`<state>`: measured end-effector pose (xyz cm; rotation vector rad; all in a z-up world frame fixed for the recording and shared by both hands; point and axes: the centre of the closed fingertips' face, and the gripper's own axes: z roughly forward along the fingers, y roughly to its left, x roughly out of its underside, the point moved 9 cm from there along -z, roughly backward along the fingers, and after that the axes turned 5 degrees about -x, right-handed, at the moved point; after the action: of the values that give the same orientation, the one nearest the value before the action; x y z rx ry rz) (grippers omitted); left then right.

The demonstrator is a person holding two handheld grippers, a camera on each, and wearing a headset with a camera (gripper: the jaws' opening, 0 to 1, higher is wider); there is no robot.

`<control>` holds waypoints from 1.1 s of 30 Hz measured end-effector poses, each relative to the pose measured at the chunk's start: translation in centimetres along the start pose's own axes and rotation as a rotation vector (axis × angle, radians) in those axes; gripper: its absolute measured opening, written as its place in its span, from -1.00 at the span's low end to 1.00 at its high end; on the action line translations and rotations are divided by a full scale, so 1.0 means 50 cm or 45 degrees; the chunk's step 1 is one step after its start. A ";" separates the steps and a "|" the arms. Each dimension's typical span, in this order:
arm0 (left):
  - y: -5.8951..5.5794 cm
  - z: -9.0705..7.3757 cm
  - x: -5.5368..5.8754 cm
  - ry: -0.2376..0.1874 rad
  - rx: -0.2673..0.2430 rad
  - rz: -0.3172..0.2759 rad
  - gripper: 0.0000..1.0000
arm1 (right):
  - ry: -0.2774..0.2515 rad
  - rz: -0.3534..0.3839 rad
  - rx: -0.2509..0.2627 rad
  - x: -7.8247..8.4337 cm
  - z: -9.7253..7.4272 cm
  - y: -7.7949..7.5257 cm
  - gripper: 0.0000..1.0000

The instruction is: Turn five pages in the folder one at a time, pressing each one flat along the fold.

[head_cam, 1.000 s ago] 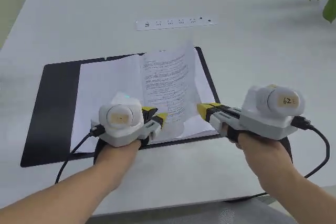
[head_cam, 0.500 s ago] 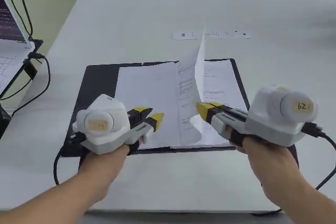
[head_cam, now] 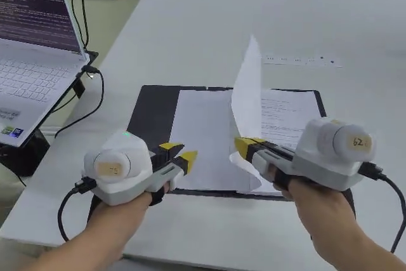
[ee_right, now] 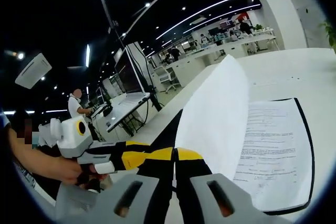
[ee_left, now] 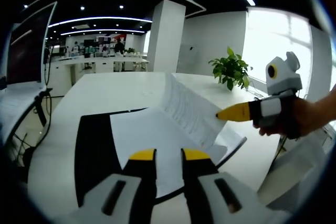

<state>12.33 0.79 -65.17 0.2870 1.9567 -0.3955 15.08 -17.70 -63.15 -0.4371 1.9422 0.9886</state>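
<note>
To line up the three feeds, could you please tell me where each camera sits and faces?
Head view: headset, looking down at the folder; left gripper, right gripper and forearms show.
Left gripper view: along its jaws, toward the right gripper.
Right gripper view: along its jaws, toward the left gripper.
Shared: the lifted page.

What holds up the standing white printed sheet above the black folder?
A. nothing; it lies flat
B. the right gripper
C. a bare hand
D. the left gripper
B: the right gripper pinches the white printed sheet at its lower edge over the black folder; the left gripper is apart.
</note>
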 end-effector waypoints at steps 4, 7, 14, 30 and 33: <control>0.026 -0.022 0.005 -0.005 -0.031 -0.022 -0.68 | 0.058 -0.002 -0.016 0.016 0.039 0.015 -1.00; 0.041 -0.038 0.012 -0.005 -0.062 -0.034 -0.68 | 0.104 -0.003 -0.021 0.030 0.063 0.024 -1.00; 0.070 -0.072 0.021 -0.006 -0.129 -0.078 -0.69 | 0.194 -0.002 -0.026 0.060 0.115 0.038 -1.00; 0.096 -0.087 0.037 0.012 -0.159 -0.108 -0.70 | 0.339 0.023 -0.045 0.110 0.193 0.061 -1.00; 0.099 -0.086 0.043 0.017 -0.158 -0.117 -0.70 | 0.376 0.013 -0.050 0.121 0.201 0.069 -1.00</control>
<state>9.75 7.10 -66.23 0.1211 2.0031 -0.3306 15.20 -7.22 -69.47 -0.6255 2.1911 1.0157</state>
